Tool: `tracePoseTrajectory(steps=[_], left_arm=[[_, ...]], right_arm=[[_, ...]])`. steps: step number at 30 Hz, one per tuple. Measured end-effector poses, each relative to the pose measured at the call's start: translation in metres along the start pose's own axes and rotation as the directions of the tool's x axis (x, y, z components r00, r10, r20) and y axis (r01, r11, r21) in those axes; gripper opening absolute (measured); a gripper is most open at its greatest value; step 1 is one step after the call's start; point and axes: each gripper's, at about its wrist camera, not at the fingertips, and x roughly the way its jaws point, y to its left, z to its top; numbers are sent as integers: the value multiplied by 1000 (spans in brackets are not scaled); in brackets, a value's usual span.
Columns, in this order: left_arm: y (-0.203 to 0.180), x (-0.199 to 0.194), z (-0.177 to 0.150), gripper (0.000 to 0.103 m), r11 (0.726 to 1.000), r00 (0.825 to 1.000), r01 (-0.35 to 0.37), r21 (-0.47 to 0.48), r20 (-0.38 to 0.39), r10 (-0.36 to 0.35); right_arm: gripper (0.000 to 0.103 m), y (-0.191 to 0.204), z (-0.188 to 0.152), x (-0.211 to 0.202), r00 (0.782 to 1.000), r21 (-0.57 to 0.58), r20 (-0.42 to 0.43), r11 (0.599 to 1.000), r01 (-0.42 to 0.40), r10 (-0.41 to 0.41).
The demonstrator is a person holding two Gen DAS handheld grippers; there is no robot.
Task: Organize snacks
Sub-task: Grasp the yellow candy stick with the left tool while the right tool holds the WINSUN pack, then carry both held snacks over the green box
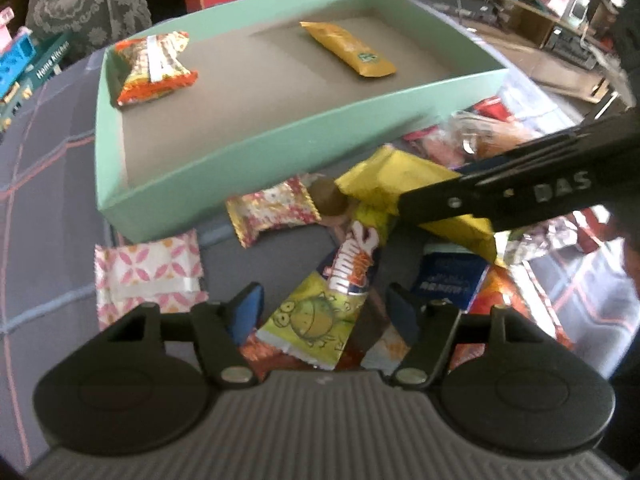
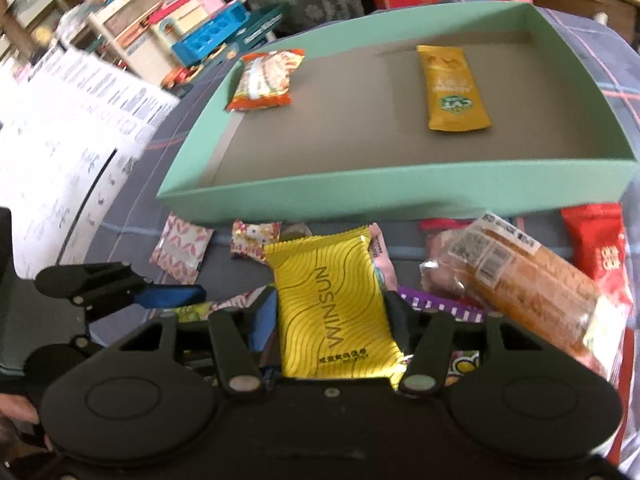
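Note:
A mint green tray point(image 1: 256, 160) point(image 2: 400, 184) lies on the table with an orange-red snack pack point(image 1: 154, 68) point(image 2: 264, 80) at its left and a mustard yellow bar point(image 1: 348, 50) point(image 2: 454, 88) at its right. My right gripper point(image 2: 330, 308) is shut on a yellow WINSUN packet point(image 2: 332, 308) point(image 1: 404, 178) in front of the tray. My left gripper point(image 1: 324, 304) is open over a pile of loose snacks, above a green frog packet point(image 1: 316, 324). It also shows in the right wrist view point(image 2: 168, 294).
Loose snacks lie in front of the tray: a pink-patterned packet point(image 1: 148, 274) point(image 2: 180, 248), a gold floral packet point(image 1: 276, 210), a dark blue packet point(image 1: 450, 276), a bread pack point(image 2: 516, 280), a red packet point(image 2: 596, 240). White printed paper point(image 2: 68, 152) lies left.

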Motion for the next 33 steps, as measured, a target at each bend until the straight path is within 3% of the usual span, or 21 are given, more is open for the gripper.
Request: tracePoseTrajectory(steps=[8,10,11,15,23,33], left_arm=[[-18,12,22,67,995,1000,2,98,-8,-1],[-21,17,24,52,995,1000,-3,103,-10,4],[-20,20,25,33,995,1000,9,99,-26,-7],[-19,22,20,19,997,999,25,75,-43,-22],[-6,3,4,16,998,1000,4,-61,-30,-6],[2,-41,7,16,992,998,2,-127,59,6]], right_arm=[[57,-12,2,-24,997,78,78,997,-22,16],[57,-15,2,-23,997,85,75,996,-12,5],[57,-17,0,-22,997,93,73,996,-11,4],[57,-22,-5,-21,997,118,75,993,-17,8],[56,-18,-6,-22,996,121,89,992,-36,26],[56,-4,-1,-42,988,96,140,993,-73,59]])
